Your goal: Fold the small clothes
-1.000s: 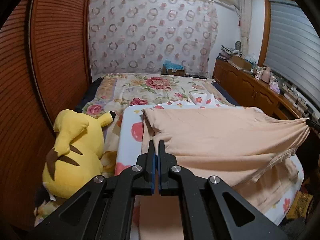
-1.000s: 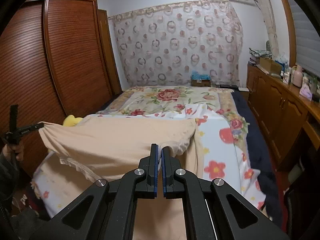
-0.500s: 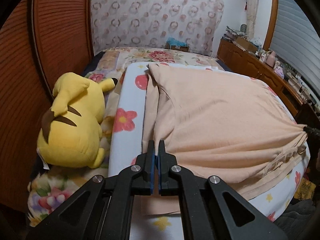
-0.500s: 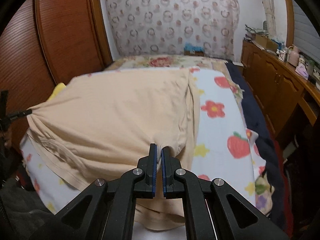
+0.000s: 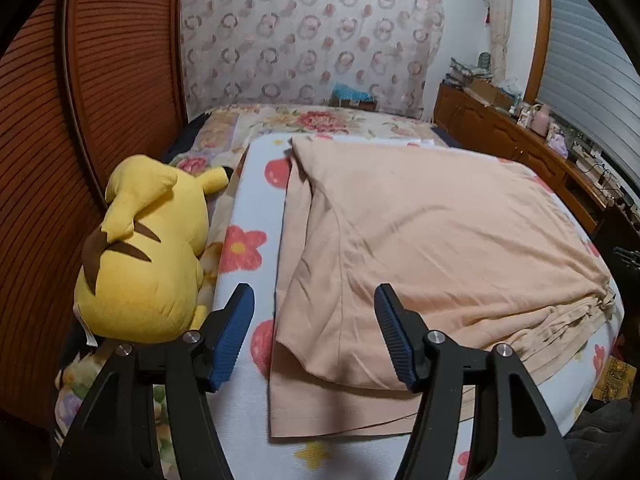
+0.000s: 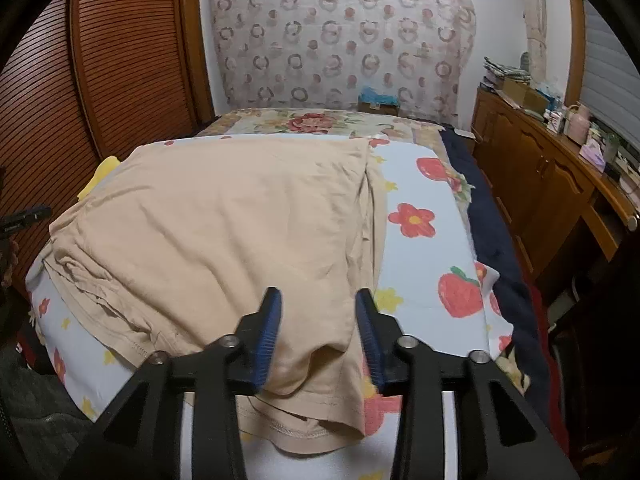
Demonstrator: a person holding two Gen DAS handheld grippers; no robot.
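A peach shirt (image 5: pixel 432 240) lies folded over on the white flower-print blanket (image 5: pixel 248 216) that covers the bed. My left gripper (image 5: pixel 312 300) hovers over the shirt's near left corner with its jaws opening; the cloth lies below them and the blue pads do not press on it. In the right wrist view the same shirt (image 6: pixel 224 224) spreads across the bed. My right gripper (image 6: pixel 316 300) hangs above its near right corner, jaws opening, with the released fabric resting between and under the fingers.
A yellow plush toy (image 5: pixel 148 248) lies at the blanket's left edge beside the slatted wooden wardrobe (image 5: pixel 100 80). A wooden sideboard (image 6: pixel 552 168) with clutter runs along the right of the bed. A dark gripper part (image 6: pixel 24 216) shows at the far left.
Both grippers, shut on the shirt's corners, came down to the bed and opened. The shirt, stretched and lifted before, now lies flat, folded on the blanket.
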